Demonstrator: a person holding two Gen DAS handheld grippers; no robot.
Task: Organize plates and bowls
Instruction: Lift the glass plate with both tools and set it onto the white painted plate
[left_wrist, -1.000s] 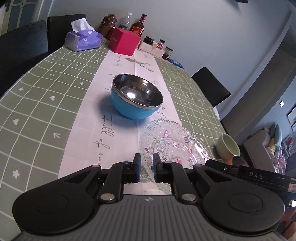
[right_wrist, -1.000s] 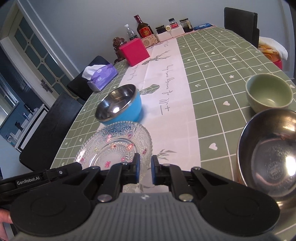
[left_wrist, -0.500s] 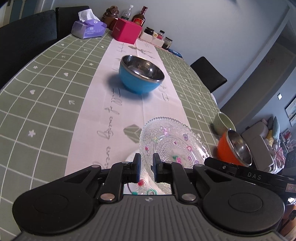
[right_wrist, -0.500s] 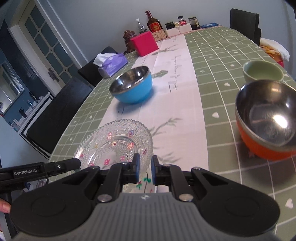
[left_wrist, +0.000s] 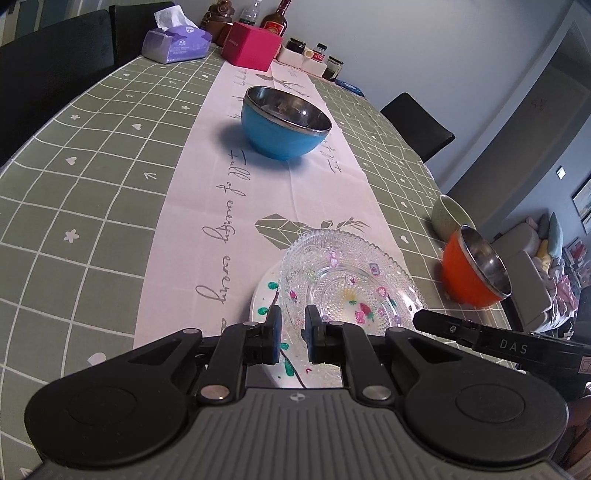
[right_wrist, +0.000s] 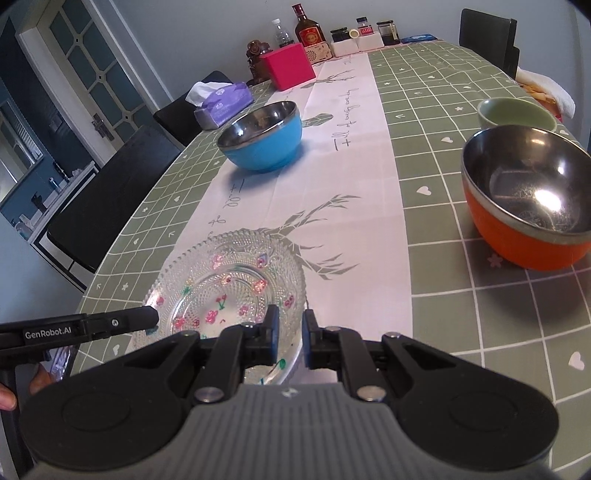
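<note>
A clear glass plate (left_wrist: 351, 280) with small coloured flowers hangs low over a white painted plate (left_wrist: 264, 295) near the table's front edge. My left gripper (left_wrist: 291, 332) is shut on the glass plate's near rim. The right gripper (right_wrist: 290, 334) is shut on the same glass plate (right_wrist: 229, 280) at its other side, and green paint marks of the white plate (right_wrist: 280, 365) show beneath the glass. A blue steel-lined bowl (left_wrist: 284, 125) stands farther up the runner. An orange bowl (right_wrist: 532, 199) and a green bowl (right_wrist: 515, 112) sit to the right.
A purple tissue box (left_wrist: 177, 46), a pink box (left_wrist: 253, 46), bottles and jars (right_wrist: 354, 35) line the far end. Black chairs (right_wrist: 110, 192) stand along the left and far right sides. A hand (right_wrist: 7, 397) shows at the left edge.
Both grippers drew back toward the table's near end and sank, carrying the glass plate. The white painted plate and the orange bowl came into view; the blue bowl now lies farther off.
</note>
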